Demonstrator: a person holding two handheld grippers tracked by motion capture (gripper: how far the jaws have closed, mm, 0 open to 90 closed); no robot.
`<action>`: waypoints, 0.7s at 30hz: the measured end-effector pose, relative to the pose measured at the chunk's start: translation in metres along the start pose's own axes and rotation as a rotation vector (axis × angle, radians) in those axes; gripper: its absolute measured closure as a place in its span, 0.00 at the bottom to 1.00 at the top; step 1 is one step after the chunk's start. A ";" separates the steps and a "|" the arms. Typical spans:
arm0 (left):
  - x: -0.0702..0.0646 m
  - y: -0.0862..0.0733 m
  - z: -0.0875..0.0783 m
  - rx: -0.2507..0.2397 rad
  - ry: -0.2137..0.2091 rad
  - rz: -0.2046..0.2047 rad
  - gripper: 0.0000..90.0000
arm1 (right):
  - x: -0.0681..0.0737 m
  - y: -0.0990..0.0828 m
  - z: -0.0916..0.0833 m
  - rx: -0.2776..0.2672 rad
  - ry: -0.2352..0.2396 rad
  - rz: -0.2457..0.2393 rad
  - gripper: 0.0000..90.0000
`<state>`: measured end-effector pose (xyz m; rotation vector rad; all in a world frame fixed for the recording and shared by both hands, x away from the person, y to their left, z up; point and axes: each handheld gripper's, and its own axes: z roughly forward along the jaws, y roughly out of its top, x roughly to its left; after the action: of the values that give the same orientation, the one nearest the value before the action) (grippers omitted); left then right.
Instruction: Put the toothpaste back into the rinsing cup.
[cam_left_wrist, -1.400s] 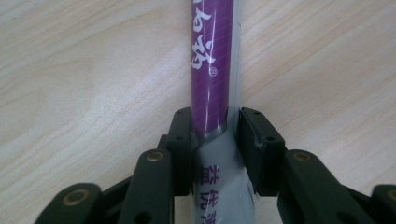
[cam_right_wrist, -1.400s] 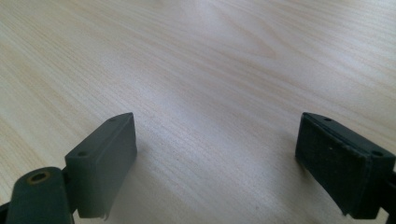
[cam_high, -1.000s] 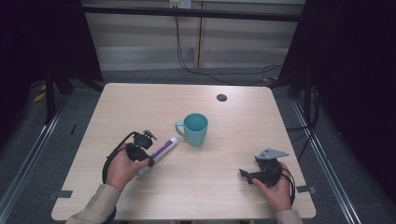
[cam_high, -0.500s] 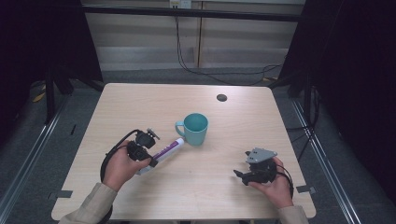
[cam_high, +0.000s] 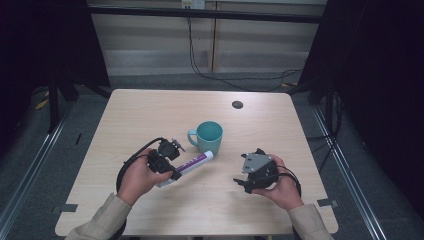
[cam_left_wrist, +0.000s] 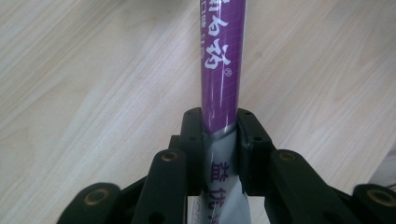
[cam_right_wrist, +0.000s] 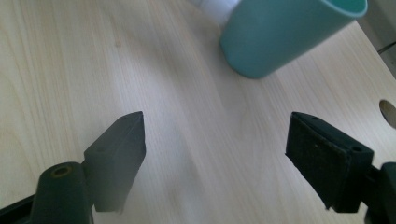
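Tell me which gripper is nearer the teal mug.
Left. The left gripper sits just beside the teal mug, shut on the purple tube; the right gripper hovers open, farther off toward the table's near edge.

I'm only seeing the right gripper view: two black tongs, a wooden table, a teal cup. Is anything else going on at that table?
Observer: Yes. The left tongs are shut on a purple tube.
Operator: Where is that tube next to the cup?
Observer: Its white cap end lies just in front of the teal cup, toward the person.
Operator: Does the cup have a handle?
Observer: It does, on the side toward the left tongs.
Operator: And my tongs, are they holding anything?
Observer: No. The right tongs are open, with nothing between them, to the right of the cup.
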<state>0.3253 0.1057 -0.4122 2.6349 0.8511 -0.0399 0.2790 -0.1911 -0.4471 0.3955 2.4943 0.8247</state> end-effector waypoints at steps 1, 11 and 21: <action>-0.003 0.003 0.001 0.003 -0.010 0.010 0.83 | -0.001 0.002 0.001 -0.002 0.007 -0.011 0.22; -0.016 0.016 0.009 0.012 -0.037 0.076 0.83 | -0.003 0.024 0.012 0.017 0.055 -0.123 0.24; -0.029 0.028 0.012 0.014 -0.082 0.120 0.83 | -0.002 0.028 0.020 0.030 0.080 -0.143 0.27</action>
<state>0.3186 0.0636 -0.4101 2.6719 0.6675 -0.1215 0.2944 -0.1607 -0.4436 0.1944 2.5764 0.7596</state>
